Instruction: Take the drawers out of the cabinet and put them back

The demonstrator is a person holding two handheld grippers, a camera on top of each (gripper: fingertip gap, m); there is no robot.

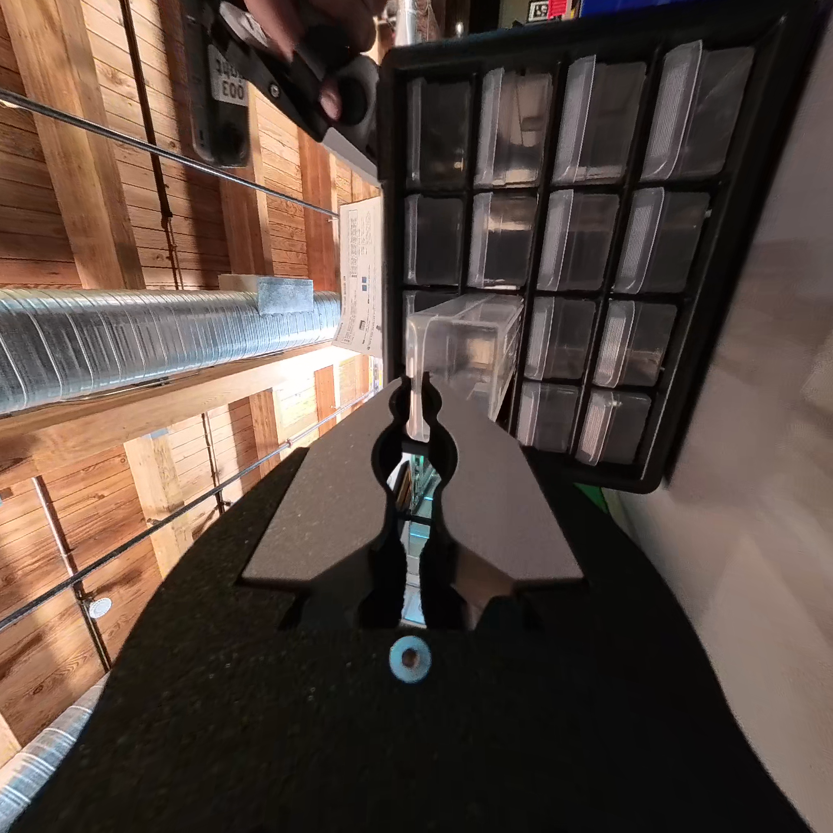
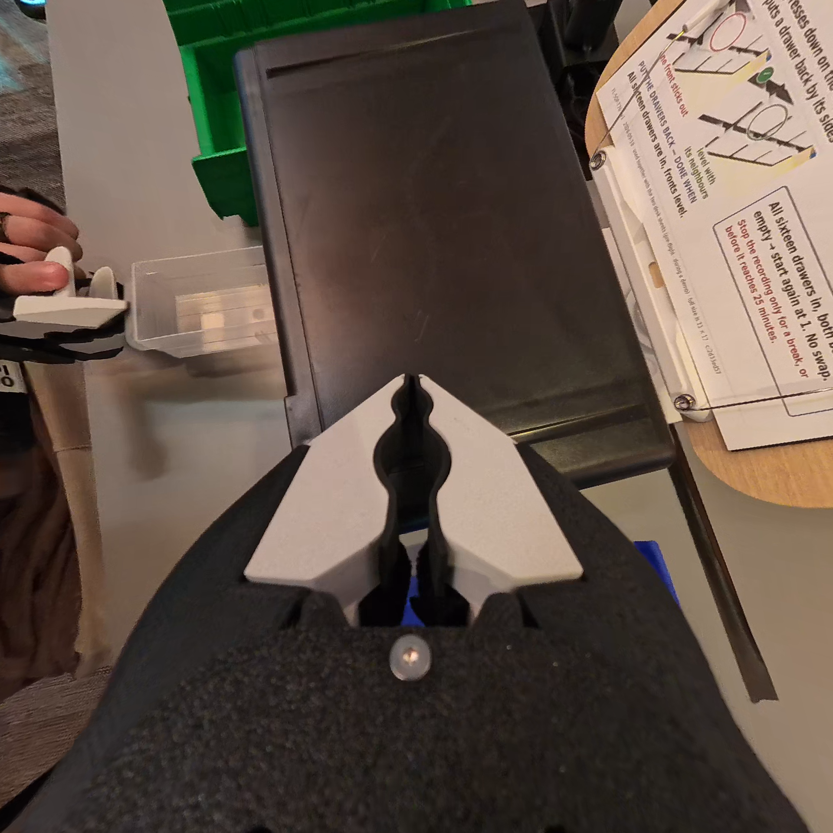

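The black cabinet holds several clear drawers, their fronts in. One clear drawer sticks partly out of an upper slot. My left gripper is shut on that drawer's front lip. From above, the right wrist view shows the same drawer sticking out of the cabinet's front with the left gripper on it. My right gripper is shut and empty, its tips at the cabinet's flat top. It also shows in the left wrist view, held by a hand at the cabinet's top edge.
A green bin stands behind the cabinet on the grey table. A printed sheet on a wooden board lies close to the cabinet's right. A blue object sits near the cabinet's near end. A person's hand holds the left gripper.
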